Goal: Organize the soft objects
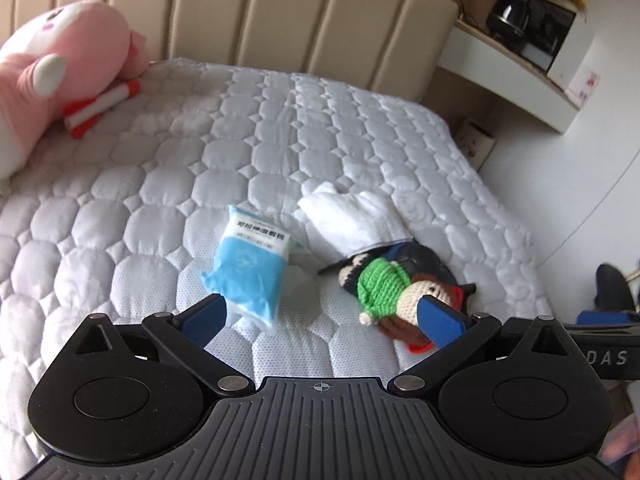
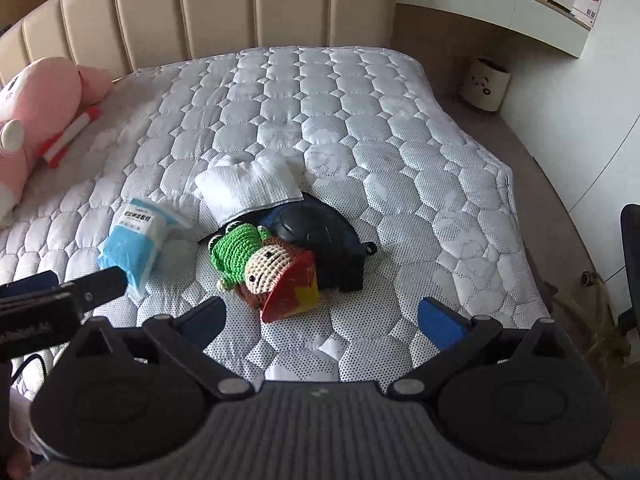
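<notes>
Near the quilted white bed (image 2: 360,128)'s foot edge, a folded white cloth (image 2: 250,188) half covers a dark blue-black object (image 2: 320,232) of unclear shape beneath the green crocheted doll (image 2: 256,256), while the left gripper (image 1: 326,312) and right gripper (image 2: 322,316) hover with jaws spread, empty.

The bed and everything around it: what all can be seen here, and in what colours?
Mattress cover: one, white quilted, over the bed.
Headboard: one, beige padded, at the far end.
Plush toy: one, pink, far left by the headboard.
Red and white item: one, beside the plush.
Packet: one, blue and white, near centre-left.
Folded cloth: one, white, partly over the dark item.
Dark item: one, black and blue, under the doll.
Crochet doll: one, green, cream and brown, centre.
Bin: one, cream, on the floor at right.
Left gripper: black with blue pads, open.
Right gripper: same, open.
</notes>
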Demonstrator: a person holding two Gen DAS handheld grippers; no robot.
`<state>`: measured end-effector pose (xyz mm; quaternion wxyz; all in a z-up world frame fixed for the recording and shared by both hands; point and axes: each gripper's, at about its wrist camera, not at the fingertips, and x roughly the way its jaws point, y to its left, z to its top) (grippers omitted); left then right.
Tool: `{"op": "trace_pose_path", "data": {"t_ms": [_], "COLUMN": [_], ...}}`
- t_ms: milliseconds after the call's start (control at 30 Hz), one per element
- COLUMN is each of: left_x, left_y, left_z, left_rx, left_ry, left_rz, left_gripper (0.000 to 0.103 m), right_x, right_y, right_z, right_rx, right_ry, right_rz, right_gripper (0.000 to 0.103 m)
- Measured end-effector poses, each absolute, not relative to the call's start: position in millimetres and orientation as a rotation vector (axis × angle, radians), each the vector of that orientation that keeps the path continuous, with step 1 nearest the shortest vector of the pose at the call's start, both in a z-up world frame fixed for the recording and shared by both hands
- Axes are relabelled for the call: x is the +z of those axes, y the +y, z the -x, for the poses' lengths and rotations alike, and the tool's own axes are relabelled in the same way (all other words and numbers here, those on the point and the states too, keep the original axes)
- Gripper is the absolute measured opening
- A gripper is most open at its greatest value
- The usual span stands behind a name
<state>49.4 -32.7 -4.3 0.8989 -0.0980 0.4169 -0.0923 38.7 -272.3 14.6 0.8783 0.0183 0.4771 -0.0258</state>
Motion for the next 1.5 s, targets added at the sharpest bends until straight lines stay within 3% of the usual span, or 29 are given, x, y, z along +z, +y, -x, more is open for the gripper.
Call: {"op": "trace_pose_path", "data": {"t_ms": [300,1233,1500], "left_x": [-11.4,-11.0,-3.9], "left_y": [-49.0,-35.6,-60.0], "left_z": [-48.5,-50.2,-34.3], "left_rx": [-0.13,-0.162,-0.047], "left_ry": [0.908,0.953,0.831], "left_rz": [0.004,0.171,-0.118], "left_gripper": [0.103,0.103,0.103], "right_x": [6.0,5.5,4.3], "right_y": [-268.9,-268.1,-267.9], "right_z": [-40.3,-40.7,-39.6], "right_rx": [-0.045,-0.019,-0.019], "right_ry": [1.028,1.036,1.039], "right_rz": [-0.01,0.001,-0.021], "right_gripper": [0.103,0.103,0.103]}}
